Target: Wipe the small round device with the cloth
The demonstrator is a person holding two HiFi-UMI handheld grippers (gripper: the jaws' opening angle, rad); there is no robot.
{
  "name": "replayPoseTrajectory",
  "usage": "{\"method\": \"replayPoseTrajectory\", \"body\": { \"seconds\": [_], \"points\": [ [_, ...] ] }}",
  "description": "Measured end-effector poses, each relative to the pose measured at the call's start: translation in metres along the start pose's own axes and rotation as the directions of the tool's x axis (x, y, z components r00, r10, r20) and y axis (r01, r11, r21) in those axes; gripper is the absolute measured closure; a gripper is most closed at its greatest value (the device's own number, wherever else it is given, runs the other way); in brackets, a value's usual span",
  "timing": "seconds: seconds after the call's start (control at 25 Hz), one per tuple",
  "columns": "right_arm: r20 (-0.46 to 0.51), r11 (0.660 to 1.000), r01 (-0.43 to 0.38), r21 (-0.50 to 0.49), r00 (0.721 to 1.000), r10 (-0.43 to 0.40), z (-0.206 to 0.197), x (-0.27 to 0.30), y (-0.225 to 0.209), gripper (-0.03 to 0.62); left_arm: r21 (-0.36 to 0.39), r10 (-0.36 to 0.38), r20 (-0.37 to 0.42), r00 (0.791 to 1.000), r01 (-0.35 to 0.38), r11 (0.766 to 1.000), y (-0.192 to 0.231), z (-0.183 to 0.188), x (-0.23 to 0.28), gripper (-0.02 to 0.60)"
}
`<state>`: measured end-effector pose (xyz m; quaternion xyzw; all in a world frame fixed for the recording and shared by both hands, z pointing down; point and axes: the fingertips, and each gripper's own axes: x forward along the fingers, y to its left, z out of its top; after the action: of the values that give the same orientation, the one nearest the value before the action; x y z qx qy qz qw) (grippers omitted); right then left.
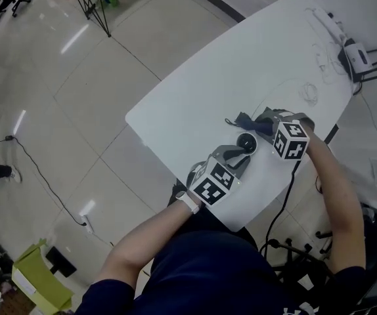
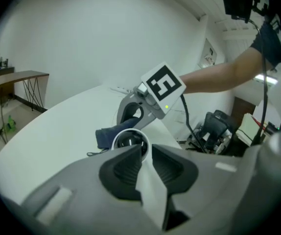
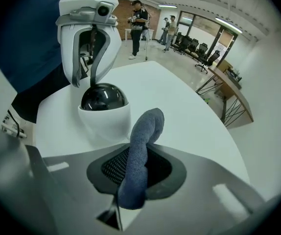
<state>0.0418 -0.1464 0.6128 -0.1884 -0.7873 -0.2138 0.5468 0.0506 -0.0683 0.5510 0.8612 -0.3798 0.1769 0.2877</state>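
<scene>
The small round device [image 1: 246, 142], a white base with a black glossy dome, sits on the white table [image 1: 241, 64] near its front edge. My left gripper [image 1: 241, 151] reaches it from the near side. In the left gripper view its jaws [image 2: 147, 148] stand close together, pinching the device's [image 2: 129, 140] white rim. My right gripper [image 1: 267, 125] hangs just right of the device, pointing steeply down, shut on a dark blue cloth [image 1: 246, 121]. In the right gripper view the cloth [image 3: 143, 146] sticks up between the jaws, its free end curling beside the device [image 3: 104, 106].
A router with antennas [image 1: 359, 59], a white power strip [image 1: 326, 21] and thin cables [image 1: 310, 92] lie at the table's far right end. A black cord [image 1: 284, 195] hangs off the near edge. People [image 3: 139, 23] stand far off in the room.
</scene>
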Motion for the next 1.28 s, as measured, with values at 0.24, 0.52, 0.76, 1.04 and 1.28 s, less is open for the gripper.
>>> {"method": "replayPoseTrajectory", "body": {
  "seconds": [0.24, 0.52, 0.76, 1.04, 1.28],
  "points": [
    [0.077, 0.98, -0.014, 0.2, 0.997, -0.002, 0.006, -0.002, 0.012, 0.519, 0.01, 0.008, -0.01, 1.0, -0.007, 1.0, 0.006, 0.0, -0.01, 0.522],
    [0.126, 0.811, 0.042, 0.583, 0.982, -0.141, -0.008, -0.002, 0.066, 0.519, 0.046, 0.008, -0.025, 1.0, -0.007, 0.999, 0.008, -0.004, -0.012, 0.529],
    [0.167, 0.425, -0.051, 0.904, 0.956, -0.239, 0.002, 0.004, 0.112, 0.519, 0.055, -0.003, -0.052, 0.999, 0.006, 0.998, 0.007, -0.003, -0.006, 0.529],
    [0.288, 0.19, -0.235, 0.953, 0.899, -0.33, 0.065, 0.015, 0.131, 0.519, 0.053, -0.048, -0.083, 0.995, 0.053, 0.997, 0.005, -0.015, -0.013, 0.485],
    [0.366, 0.183, -0.318, 0.93, 0.839, -0.404, 0.096, 0.017, 0.113, 0.519, -0.175, -0.073, -0.038, 0.997, 0.065, 0.982, 0.027, -0.042, -0.057, 0.479]
  ]
}}
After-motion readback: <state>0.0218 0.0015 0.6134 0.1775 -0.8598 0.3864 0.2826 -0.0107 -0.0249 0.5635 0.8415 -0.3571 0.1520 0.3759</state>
